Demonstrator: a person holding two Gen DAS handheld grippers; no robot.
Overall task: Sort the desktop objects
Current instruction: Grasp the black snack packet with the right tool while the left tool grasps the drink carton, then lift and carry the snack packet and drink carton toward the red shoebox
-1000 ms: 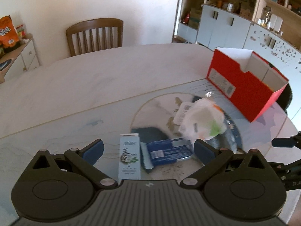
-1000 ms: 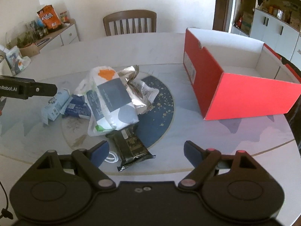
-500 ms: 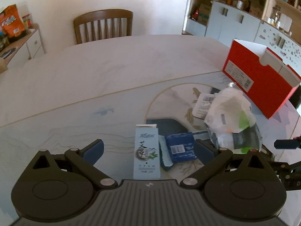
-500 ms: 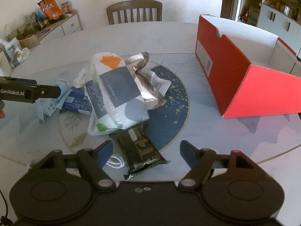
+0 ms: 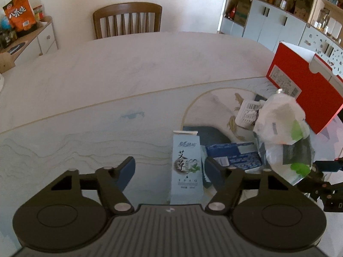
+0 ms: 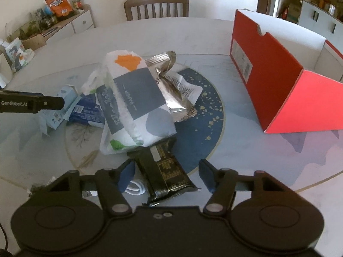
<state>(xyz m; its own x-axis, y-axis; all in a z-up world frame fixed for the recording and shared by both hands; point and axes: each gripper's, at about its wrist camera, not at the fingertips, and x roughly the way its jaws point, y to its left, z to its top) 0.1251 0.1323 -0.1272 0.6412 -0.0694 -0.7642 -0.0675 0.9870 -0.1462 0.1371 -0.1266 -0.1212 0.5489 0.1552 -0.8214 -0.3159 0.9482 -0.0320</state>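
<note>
A pale blue carton (image 5: pixel 186 167) with green leaf print lies on the glass table between the jaws of my left gripper (image 5: pixel 169 167), close to the right finger. The jaws are closing, and the left pad stands well clear of the carton. In the right wrist view a dark snack bar wrapper (image 6: pixel 165 171) lies between the jaws of my right gripper (image 6: pixel 167 170), which are also closing, with small gaps on both sides. A red shoe box (image 6: pixel 278 85) stands open at the right, also seen from the left wrist as the red shoe box (image 5: pixel 304 90).
A white printed paper pack (image 6: pixel 133 98) lies on a silver foil packet (image 6: pixel 175 98) and a blue packet (image 6: pixel 88 113). A white cable (image 6: pixel 135 189) sits by the snack bar. A wooden chair (image 6: pixel 156 6) stands behind the table, a sideboard with an orange bag (image 5: pixel 20 14) at far left.
Both grippers have sunk toward the table and their jaws have narrowed. The carton now sits between the left jaws, the snack bar between the right jaws.
</note>
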